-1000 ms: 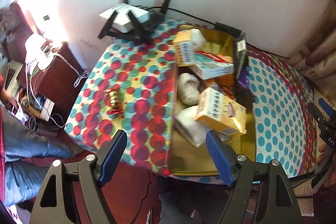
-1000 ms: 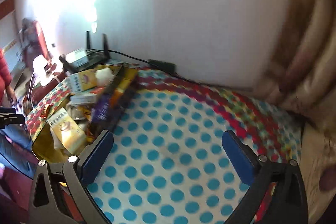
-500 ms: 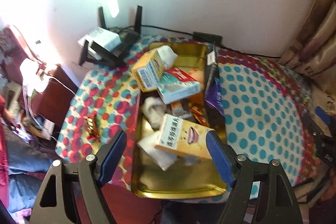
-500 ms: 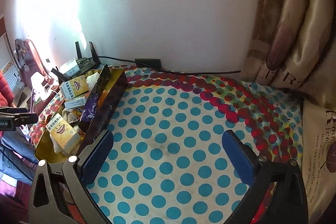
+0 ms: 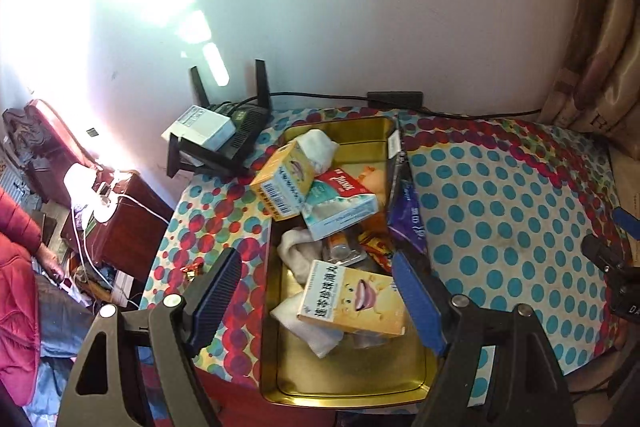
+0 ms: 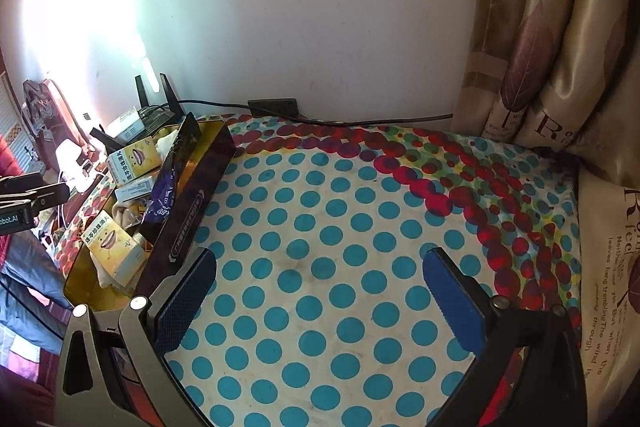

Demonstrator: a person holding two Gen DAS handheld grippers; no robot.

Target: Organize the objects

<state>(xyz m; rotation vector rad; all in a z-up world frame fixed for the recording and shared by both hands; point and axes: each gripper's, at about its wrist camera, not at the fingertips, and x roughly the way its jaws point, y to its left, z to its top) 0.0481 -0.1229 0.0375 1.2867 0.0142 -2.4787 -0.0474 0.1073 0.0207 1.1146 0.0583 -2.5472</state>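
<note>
A gold tin tray [image 5: 352,383] on the polka-dot table [image 5: 500,219] holds two yellow medicine boxes [image 5: 352,303] [image 5: 286,179], a red and teal box [image 5: 340,203], white cloths [image 5: 298,255], snack wrappers and a purple packet [image 5: 408,219]. A small red candy [image 5: 192,269] lies on the cloth left of the tray. My left gripper [image 5: 316,295] is open and empty above the tray's near end. My right gripper [image 6: 320,287] is open and empty above bare cloth right of the tray [image 6: 192,203].
A black router [image 5: 224,135] with a white box on it stands at the back left. A power adapter [image 5: 394,97] and cable run along the wall. Curtains [image 6: 560,47] hang at the right. A person in red [image 5: 16,287] sits left of the table.
My left gripper has swung right, from over the table's left part to over the tray. The right view has steadied and pulled back over the bare cloth. Both grippers stay open.
</note>
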